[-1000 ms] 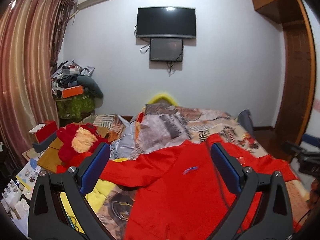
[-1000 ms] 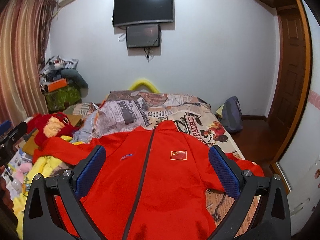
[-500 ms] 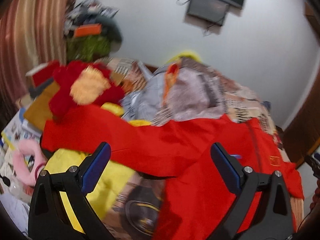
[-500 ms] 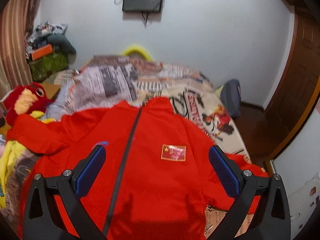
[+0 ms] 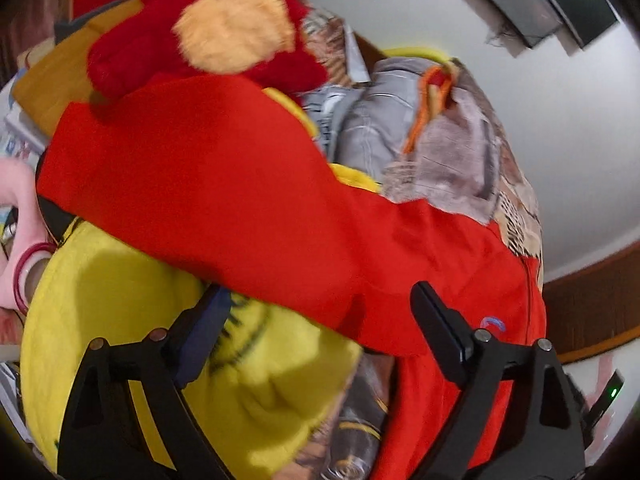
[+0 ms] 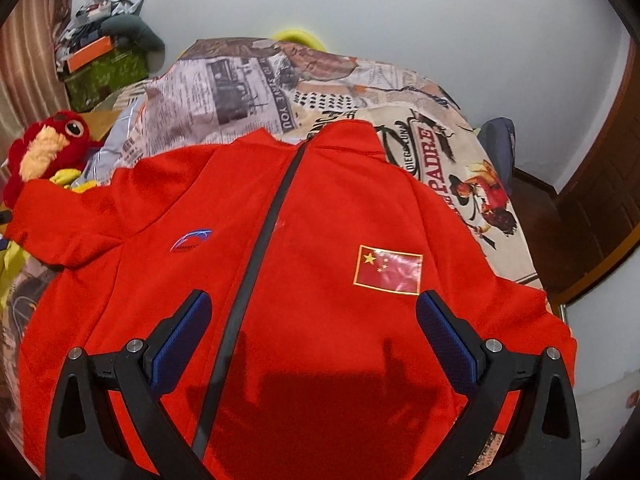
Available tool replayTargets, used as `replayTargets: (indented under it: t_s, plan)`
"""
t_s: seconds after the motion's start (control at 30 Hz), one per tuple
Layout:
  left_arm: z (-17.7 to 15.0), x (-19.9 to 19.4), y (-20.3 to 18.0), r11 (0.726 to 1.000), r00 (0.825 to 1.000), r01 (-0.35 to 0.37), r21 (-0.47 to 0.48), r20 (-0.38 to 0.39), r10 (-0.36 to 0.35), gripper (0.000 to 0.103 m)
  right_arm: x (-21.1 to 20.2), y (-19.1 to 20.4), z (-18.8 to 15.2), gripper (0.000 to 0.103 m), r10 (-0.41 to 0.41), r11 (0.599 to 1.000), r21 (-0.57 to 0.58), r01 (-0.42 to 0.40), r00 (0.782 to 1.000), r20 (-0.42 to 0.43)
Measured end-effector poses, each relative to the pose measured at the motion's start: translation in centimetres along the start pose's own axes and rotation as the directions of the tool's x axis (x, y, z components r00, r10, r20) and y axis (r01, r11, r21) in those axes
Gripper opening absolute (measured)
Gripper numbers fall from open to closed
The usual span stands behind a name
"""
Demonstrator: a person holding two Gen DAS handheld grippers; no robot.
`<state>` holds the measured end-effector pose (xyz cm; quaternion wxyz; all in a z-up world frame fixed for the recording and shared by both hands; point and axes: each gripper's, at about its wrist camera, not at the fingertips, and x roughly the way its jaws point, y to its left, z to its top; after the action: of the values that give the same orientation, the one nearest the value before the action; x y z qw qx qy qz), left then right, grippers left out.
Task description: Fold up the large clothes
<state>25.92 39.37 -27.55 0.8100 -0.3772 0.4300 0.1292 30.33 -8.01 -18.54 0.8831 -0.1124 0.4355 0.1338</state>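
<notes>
A red zip-up jacket (image 6: 320, 208) lies face up on the bed, with a black zipper, a flag patch and a blue logo. Its left sleeve (image 5: 208, 184) stretches out over a yellow cushion. My left gripper (image 5: 320, 312) hangs tilted over the sleeve near the armpit. Its jaws are closing with the sleeve's lower edge between them, and the pads are not pressing on the cloth. The left fingertip (image 5: 212, 312) sits at the sleeve's edge above the cushion. My right gripper (image 6: 312, 316) hovers open above the jacket's chest, holding nothing.
A yellow plush cushion (image 5: 160, 340) and a red plush toy (image 5: 208, 32) lie at the bed's left side. A newspaper-print bedspread (image 6: 248, 80) covers the bed. A cluttered stack (image 6: 100, 60) stands far left, a blue-grey bag (image 6: 496, 140) and a wooden door (image 6: 600, 168) at right.
My left gripper has swung down and to the left, rolling, from the jacket's body to the sleeve; its jaws have narrowed slightly. The right gripper has dropped closer to the jacket's chest.
</notes>
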Motion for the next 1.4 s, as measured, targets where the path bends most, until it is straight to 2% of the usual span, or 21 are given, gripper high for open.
replayTargets:
  t_s: [0.07,0.13,0.23,0.33,0.4,0.43,0.47,0.5,0.57,0.63,0.77,0.97,1.07,1.23,1.4]
  plan:
    - [1.0,0.8,0.9,1.0,1.0,-0.003,-0.026,0.002,0.003,0.084,0.3,0.1,0.0,0.101,0.004,1.0,-0.008,-0.004,1.0,-0.004]
    - [1.6,1.0,1.7,0.999,0.999,-0.031,-0.038,0.014,0.031,0.076,0.6,0.1,0.2,0.101,0.006,1.0,-0.01,-0.006,1.0,-0.007]
    - [2.8,1.1,1.8,0.991,0.989,-0.13,-0.018,0.07,0.131,0.066,0.9,0.1,0.4,0.101,0.008,1.0,-0.012,-0.008,1.0,-0.012]
    - [3.7,1.1,1.1,0.97,0.96,-0.242,0.017,0.148,0.236,0.054,1.0,0.0,0.4,0.101,0.006,1.0,-0.012,-0.006,1.0,-0.016]
    - [4.1,1.1,0.6,0.951,0.938,-0.308,0.041,0.18,0.296,0.034,0.9,-0.2,0.4,0.101,0.003,1.0,-0.009,-0.003,1.0,-0.015]
    - [4.2,1.2,0.0,0.941,0.93,-0.332,0.064,0.192,0.314,0.029,0.8,-0.3,0.4,0.101,0.002,1.0,-0.006,-0.002,1.0,-0.013]
    - [4.2,1.2,-0.5,0.933,0.925,-0.348,0.093,0.196,0.325,0.017,0.7,-0.5,0.5,0.101,0.002,1.0,-0.002,-0.002,1.0,-0.011]
    - [4.2,1.2,-1.4,0.915,0.916,-0.378,0.143,0.203,0.347,0.011,0.6,-0.7,0.5,0.101,0.003,1.0,0.005,-0.003,1.0,-0.01]
    - [4.0,0.9,-3.1,0.885,0.899,-0.418,0.207,0.233,0.37,0.007,0.2,-1.1,0.4,0.101,0.006,1.0,0.016,-0.006,1.0,-0.003]
    - [3.6,-0.3,-5.3,0.873,0.9,-0.41,0.264,0.273,0.341,0.005,-0.2,-1.2,0.4,0.101,0.008,1.0,0.019,-0.008,1.0,0.004]
    - [3.2,-2.5,-10.1,0.88,0.917,-0.344,0.328,0.317,0.24,0.005,-0.9,-1.3,0.4,0.101,0.001,1.0,0.01,-0.001,1.0,0.026]
    - [1.5,-4.0,-18.3,0.871,0.937,-0.231,0.433,0.34,0.08,0.004,-2.2,-1.4,0.1,0.101,-0.006,1.0,-0.025,0.007,0.998,0.064]
    - [-0.2,-4.1,-22.5,0.85,0.944,-0.182,0.494,0.331,0.01,0.004,-2.6,-1.6,-0.1,0.101,0.002,0.999,-0.039,0.001,0.997,0.076]
    - [-4.0,-2.9,-29.4,0.801,0.958,-0.083,0.593,0.268,-0.1,0.004,-2.8,-2.3,-0.4,0.101,0.019,0.999,-0.043,-0.016,0.997,0.078]
    - [-8.5,0.4,-33.8,0.745,0.976,-0.017,0.667,0.174,-0.134,0.004,-2.6,-3.2,-1.2,0.101,0.025,0.999,-0.042,-0.022,0.997,0.068]
